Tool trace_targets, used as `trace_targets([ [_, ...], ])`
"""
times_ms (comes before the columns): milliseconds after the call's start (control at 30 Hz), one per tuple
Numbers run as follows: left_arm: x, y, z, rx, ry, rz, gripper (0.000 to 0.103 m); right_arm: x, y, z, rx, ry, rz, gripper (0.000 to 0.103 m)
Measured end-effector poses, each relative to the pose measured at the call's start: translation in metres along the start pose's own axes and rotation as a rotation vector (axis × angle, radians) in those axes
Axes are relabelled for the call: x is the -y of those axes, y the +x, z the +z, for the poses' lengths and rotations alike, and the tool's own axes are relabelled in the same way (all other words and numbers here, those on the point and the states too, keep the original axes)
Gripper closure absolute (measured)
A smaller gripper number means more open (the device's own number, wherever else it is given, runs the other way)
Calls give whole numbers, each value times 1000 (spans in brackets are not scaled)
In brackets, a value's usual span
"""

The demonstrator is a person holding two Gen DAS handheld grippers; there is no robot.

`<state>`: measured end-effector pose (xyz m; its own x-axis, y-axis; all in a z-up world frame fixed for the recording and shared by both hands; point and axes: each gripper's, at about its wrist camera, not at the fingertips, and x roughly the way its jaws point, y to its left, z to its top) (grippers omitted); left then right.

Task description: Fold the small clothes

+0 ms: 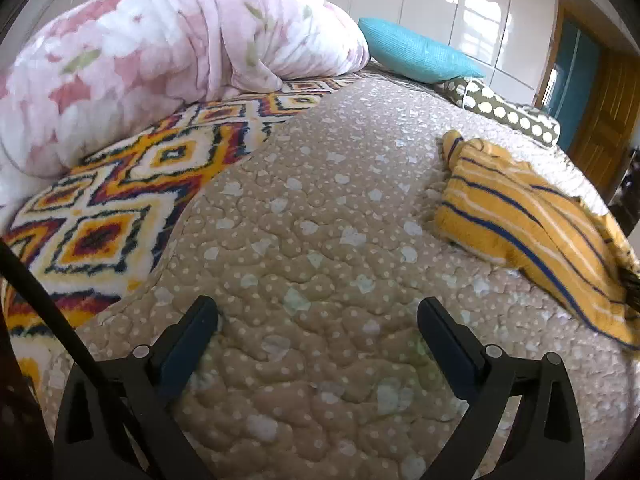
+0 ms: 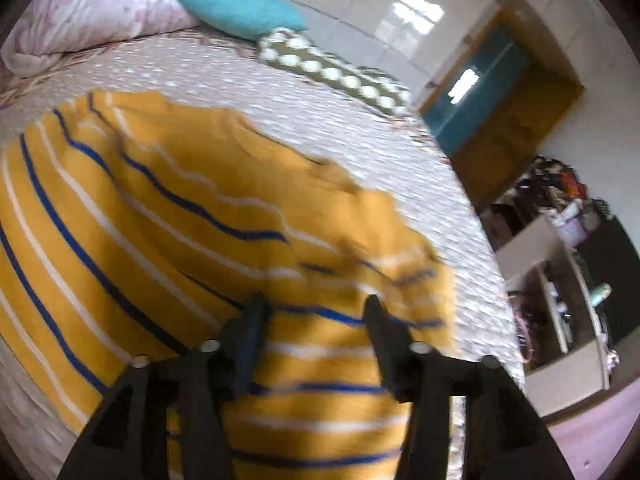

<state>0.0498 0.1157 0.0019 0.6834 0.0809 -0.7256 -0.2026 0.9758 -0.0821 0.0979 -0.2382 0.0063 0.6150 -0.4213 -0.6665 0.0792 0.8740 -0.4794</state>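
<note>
shirt: yellow striped shirt [image 2: 168,216] lies rumpled on the bed [image 1: 320,208], near its edge | right tool [image 2: 314,304]: jaws apart over the shirt, nothing gripped | left tool [image 1: 318,308]: jaws wide, empty, above bare quilt, shirt well off to its right

Inspection for written matter: no text, label, brand, number or sign can be read in either view. The patterns present are decorative only.
</note>
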Motion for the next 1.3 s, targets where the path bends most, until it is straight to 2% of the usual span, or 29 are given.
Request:
trace_targets([
  [133,-1,0,-1,16,1,8,4,27,-8,-27,22,39,52,30],
  [200,0,0,-1,19,4,15,4,46,-13,-36,38,113,152,30],
  [267,2,0,-2,22,12,30,4,77,-22,-51,81,255,337,30],
  [333,4,0,-2,25,18,42,4,101,-18,-59,98,374,426,29],
  [400,6,-1,-3,29,22,54,3,124,-17,-70,110,472,472,30],
  [433,6,-1,-3,32,23,60,3,130,-15,-74,109,494,479,30],
  [500,7,-2,-3,34,25,64,3,136,-9,-77,96,498,475,39],
  [600,6,-2,-3,38,26,63,3,138,5,-81,63,530,469,39],
  [700,6,-2,-3,39,27,63,4,138,28,-87,-3,557,506,40],
  [733,6,-3,-3,38,28,63,3,136,36,-89,-28,545,533,46],
  [767,6,-3,-4,38,29,64,3,134,42,-91,-49,530,514,66],
  [800,6,-3,-4,39,27,63,3,137,47,-92,-54,536,486,67],
  [933,6,-3,-4,39,27,63,3,159,44,-86,-35,619,400,67],
  [1000,6,-3,-4,39,27,63,3,171,33,-79,31,658,411,67],
  [1033,6,-3,-3,38,27,63,3,175,30,-73,66,674,445,67],
  [1067,6,-3,-4,39,28,64,3,177,31,-67,73,675,462,65],
  [1167,6,-3,-4,41,27,62,3,171,46,-43,63,644,494,56],
  [1267,6,-3,-3,39,28,62,3,155,80,-16,-2,583,483,56],
  [1300,6,-3,-3,40,28,62,3,149,92,-10,-31,566,493,51],
])
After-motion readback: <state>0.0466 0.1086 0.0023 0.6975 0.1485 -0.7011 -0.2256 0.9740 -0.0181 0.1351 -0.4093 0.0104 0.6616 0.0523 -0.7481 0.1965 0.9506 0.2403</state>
